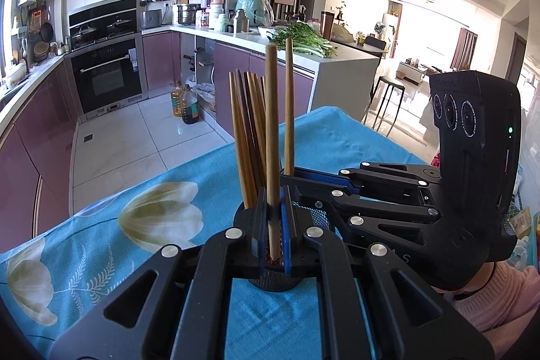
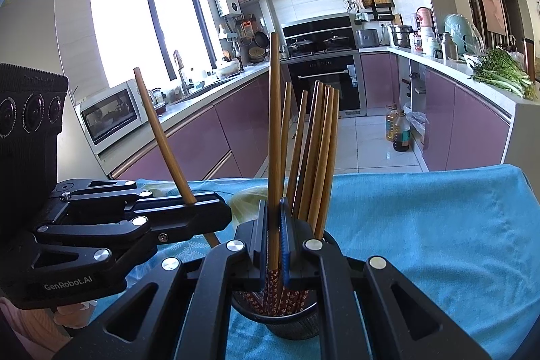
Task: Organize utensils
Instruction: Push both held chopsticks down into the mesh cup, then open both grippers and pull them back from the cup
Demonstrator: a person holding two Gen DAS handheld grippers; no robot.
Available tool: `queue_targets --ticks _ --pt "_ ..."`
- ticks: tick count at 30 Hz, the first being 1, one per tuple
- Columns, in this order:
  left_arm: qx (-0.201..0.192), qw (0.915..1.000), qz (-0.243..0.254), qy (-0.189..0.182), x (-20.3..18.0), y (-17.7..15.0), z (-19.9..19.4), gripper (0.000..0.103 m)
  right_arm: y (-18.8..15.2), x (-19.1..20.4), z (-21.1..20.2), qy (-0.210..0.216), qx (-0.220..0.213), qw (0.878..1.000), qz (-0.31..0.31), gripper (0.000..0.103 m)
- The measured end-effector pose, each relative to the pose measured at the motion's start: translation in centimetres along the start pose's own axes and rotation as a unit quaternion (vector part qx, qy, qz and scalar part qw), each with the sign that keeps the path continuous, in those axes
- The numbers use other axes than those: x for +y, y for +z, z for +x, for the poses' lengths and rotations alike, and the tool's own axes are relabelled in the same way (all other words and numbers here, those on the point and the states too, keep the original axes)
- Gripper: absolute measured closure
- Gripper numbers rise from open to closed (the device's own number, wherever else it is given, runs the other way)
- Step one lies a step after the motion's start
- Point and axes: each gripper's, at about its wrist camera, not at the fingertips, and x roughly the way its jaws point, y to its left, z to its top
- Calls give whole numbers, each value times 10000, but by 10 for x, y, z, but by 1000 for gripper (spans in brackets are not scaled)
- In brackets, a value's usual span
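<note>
A black mesh holder point(image 2: 293, 323) stands on the blue flowered cloth point(image 2: 422, 242) with several brown chopsticks point(image 2: 317, 157) upright in it; it also shows in the left wrist view point(image 1: 275, 282). My left gripper point(image 1: 274, 225) is shut on one upright chopstick point(image 1: 271, 130) over the holder. My right gripper point(image 2: 274, 245) is shut on another chopstick point(image 2: 275, 123), its patterned lower end inside the holder. The right gripper point(image 1: 293, 177) shows in the left wrist view, and the left gripper point(image 2: 202, 208) with its tilted chopstick point(image 2: 162, 137) shows in the right wrist view.
The cloth-covered table point(image 1: 101, 245) ends at a tiled kitchen floor point(image 1: 135, 144). Purple cabinets, an oven point(image 1: 108, 76), oil bottles point(image 1: 185, 105) and a counter with greens point(image 1: 303, 41) lie beyond. A stool point(image 1: 388, 97) stands at the right.
</note>
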Motion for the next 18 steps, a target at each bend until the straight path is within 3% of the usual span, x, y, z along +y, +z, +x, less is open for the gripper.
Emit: queue_targets --ticks 18 --pt "341 9993 -146 -112 6 -10 34 95 -6 -14 10 -47 176 9995 260 95"
